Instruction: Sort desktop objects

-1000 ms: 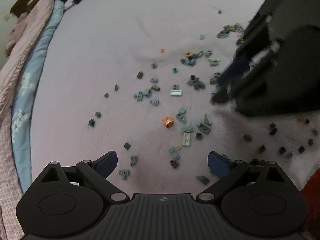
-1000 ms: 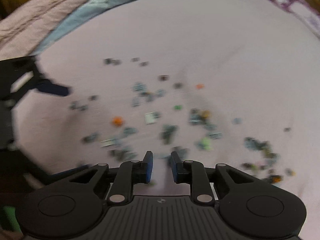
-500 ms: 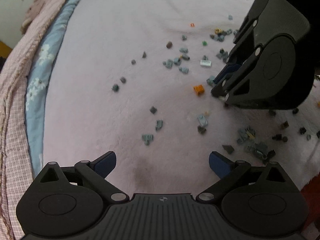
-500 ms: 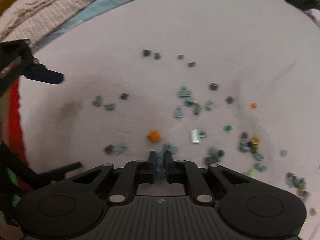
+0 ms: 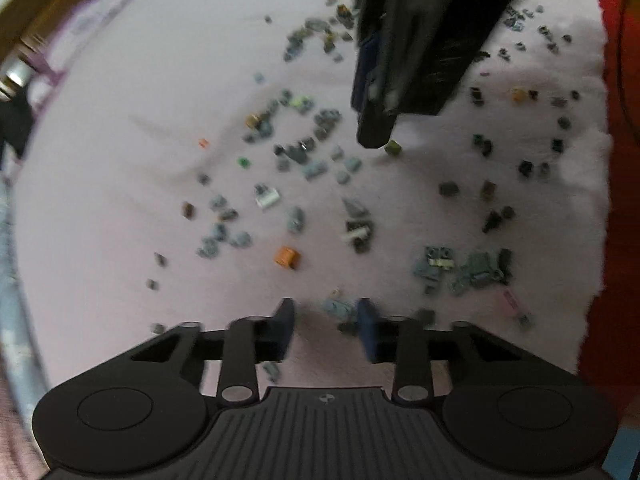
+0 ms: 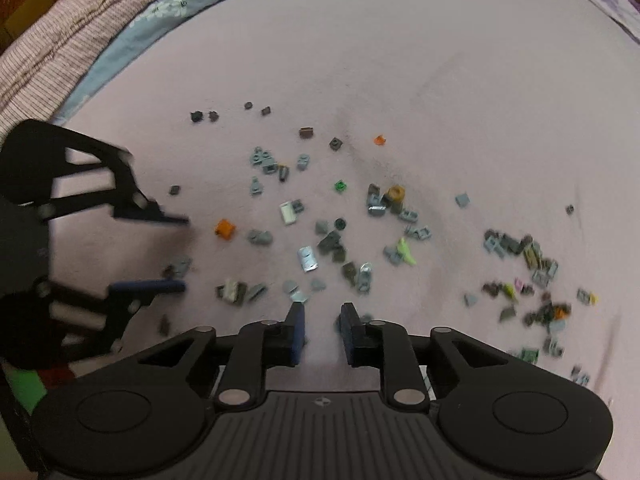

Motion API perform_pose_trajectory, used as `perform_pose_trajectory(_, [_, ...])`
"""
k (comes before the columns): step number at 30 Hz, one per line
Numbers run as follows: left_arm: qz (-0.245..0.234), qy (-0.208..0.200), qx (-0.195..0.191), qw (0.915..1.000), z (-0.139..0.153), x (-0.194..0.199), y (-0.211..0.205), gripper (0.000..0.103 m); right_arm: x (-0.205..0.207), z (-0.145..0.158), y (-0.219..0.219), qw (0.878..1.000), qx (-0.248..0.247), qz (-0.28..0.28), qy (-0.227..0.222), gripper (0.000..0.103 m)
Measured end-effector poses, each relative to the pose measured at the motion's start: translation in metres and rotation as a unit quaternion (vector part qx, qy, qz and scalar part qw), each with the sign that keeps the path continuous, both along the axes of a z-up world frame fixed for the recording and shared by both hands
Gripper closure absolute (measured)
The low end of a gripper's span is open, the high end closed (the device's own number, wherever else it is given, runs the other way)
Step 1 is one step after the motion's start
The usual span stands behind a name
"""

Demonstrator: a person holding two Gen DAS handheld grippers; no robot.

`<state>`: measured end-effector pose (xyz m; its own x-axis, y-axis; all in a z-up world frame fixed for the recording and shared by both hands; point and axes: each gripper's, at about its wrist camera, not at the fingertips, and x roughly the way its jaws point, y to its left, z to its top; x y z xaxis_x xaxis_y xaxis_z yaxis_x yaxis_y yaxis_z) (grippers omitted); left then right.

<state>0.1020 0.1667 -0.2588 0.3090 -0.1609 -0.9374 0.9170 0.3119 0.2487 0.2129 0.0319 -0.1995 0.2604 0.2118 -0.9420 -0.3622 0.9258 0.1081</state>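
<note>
Many small building bricks, mostly grey, lie scattered on a pale pink blanket [image 5: 100, 208]. An orange brick [image 5: 286, 257] lies just ahead of my left gripper [image 5: 326, 312]; it also shows in the right wrist view [image 6: 224, 228]. The left jaws are partly closed with a gap, around a small grey brick [image 5: 339, 307] on the blanket. My right gripper [image 6: 322, 312] is narrowly open with nothing between its jaws, low over the blanket. It shows in the left wrist view [image 5: 374, 120] hanging over the pile, near an olive brick [image 5: 393, 147].
A denser grey heap [image 5: 460, 270] lies right of the left gripper. More bricks [image 6: 532, 264] cluster at the right of the right wrist view. Striped and blue floral bedding [image 6: 132, 20] edges the blanket. A red cloth [image 5: 620, 200] borders the right side.
The left gripper has swung toward the pile and its jaws have narrowed from wide open. The right jaws have opened slightly from nearly shut. Both views have shifted.
</note>
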Motion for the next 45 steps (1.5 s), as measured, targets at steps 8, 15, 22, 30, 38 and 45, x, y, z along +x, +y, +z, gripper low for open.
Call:
perform_pose_trajectory(8, [-0.071,0.028,0.014,0.997,-0.003,0.008,-0.003,0.077,-0.017,0.004,0.016,1.0,0.022,-0.006,0.005,0.076])
perform_pose_trajectory(15, [-0.025,0.048,-0.011,0.9985,0.006,0.012,0.005,0.086,-0.014,0.005,0.029,1.0,0.028,0.004,0.002,0.076])
perform_pose_trajectory(22, [0.113,0.058,-0.07,0.9895,0.038,0.033,0.023,0.086,-0.009,-0.004,0.048,0.995,-0.003,0.101,-0.02,0.071])
perform_pose_trajectory(30, [0.204,0.073,-0.096,0.9715,0.043,0.028,0.036,0.086,0.0,-0.02,0.067,0.978,-0.036,0.202,-0.032,0.073])
perform_pose_trajectory(38, [0.217,0.079,-0.103,0.9676,0.045,0.026,0.041,0.086,0.002,-0.018,0.049,0.984,-0.056,0.168,-0.021,0.073])
perform_pose_trajectory(45, [0.219,0.071,-0.103,0.9677,0.044,0.015,0.03,0.086,0.002,-0.01,0.047,0.971,-0.08,0.218,-0.057,0.073])
